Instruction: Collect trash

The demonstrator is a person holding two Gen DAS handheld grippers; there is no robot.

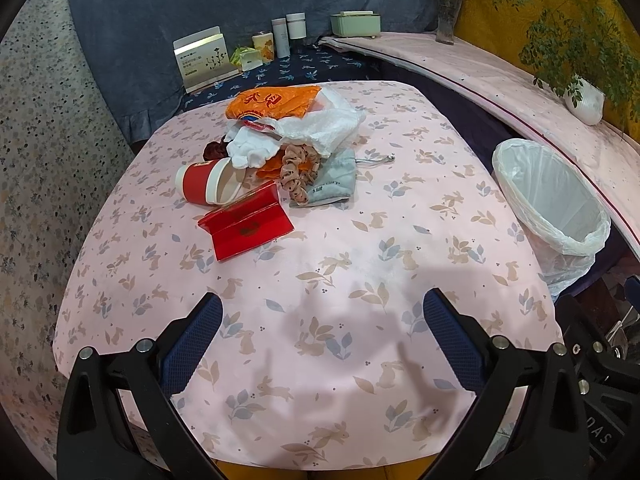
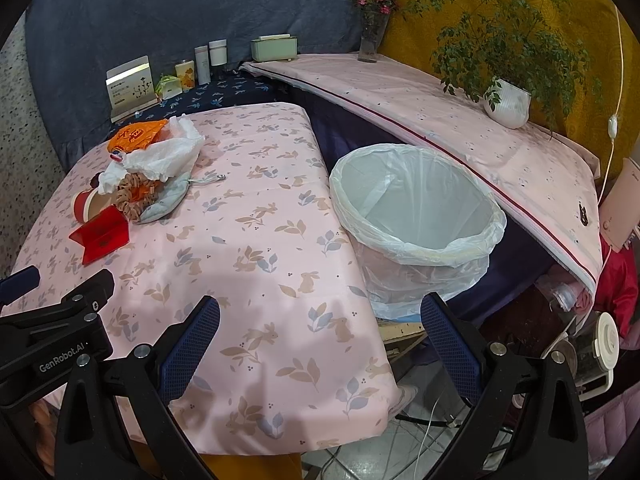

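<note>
A heap of trash lies at the far left of the pink rabbit-print table (image 1: 360, 280): an orange bag (image 1: 272, 102), white plastic wrap (image 1: 320, 124), a tipped red paper cup (image 1: 208, 182), a folded red card box (image 1: 250, 226), a beige scrunchie (image 1: 296, 172) and a grey pouch (image 1: 334, 184). The same heap shows in the right wrist view around the white plastic wrap (image 2: 160, 156). A bin lined with a white bag (image 2: 416, 216) stands beside the table's right edge. My left gripper (image 1: 322, 308) hovers open over the near table. My right gripper (image 2: 320, 312) is open near the table's right corner.
A dark shelf behind the table carries a card stand (image 1: 204, 58), jars (image 1: 288, 34) and a green box (image 1: 354, 24). A pink-covered ledge (image 2: 460, 120) runs along the right with a flower vase (image 2: 372, 36) and a potted plant (image 2: 506, 100). Clutter and cables lie on the floor at right.
</note>
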